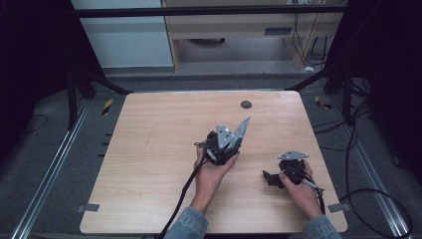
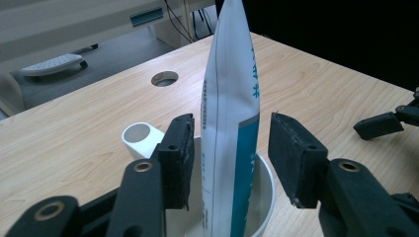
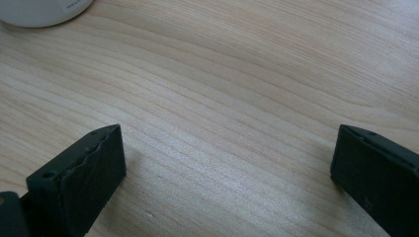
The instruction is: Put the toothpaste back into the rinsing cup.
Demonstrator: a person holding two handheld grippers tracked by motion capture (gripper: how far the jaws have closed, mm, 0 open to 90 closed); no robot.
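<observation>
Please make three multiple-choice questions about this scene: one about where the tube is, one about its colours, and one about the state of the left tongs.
1. Where does the tube stand?
A. flat on the table
B. upright in the white cup
C. on the floor

2. Which colours does the tube show?
A. white and teal
B. red and black
C. all yellow

3. How are the left tongs?
A. shut on the cup's rim
B. open, one jaw on each side of the tube
C. lying far from the tube

Answers: 1 B, its lower end sits inside the cup. 2 A, a white body with a teal panel. 3 B, a gap shows between the right pad and the tube.
</observation>
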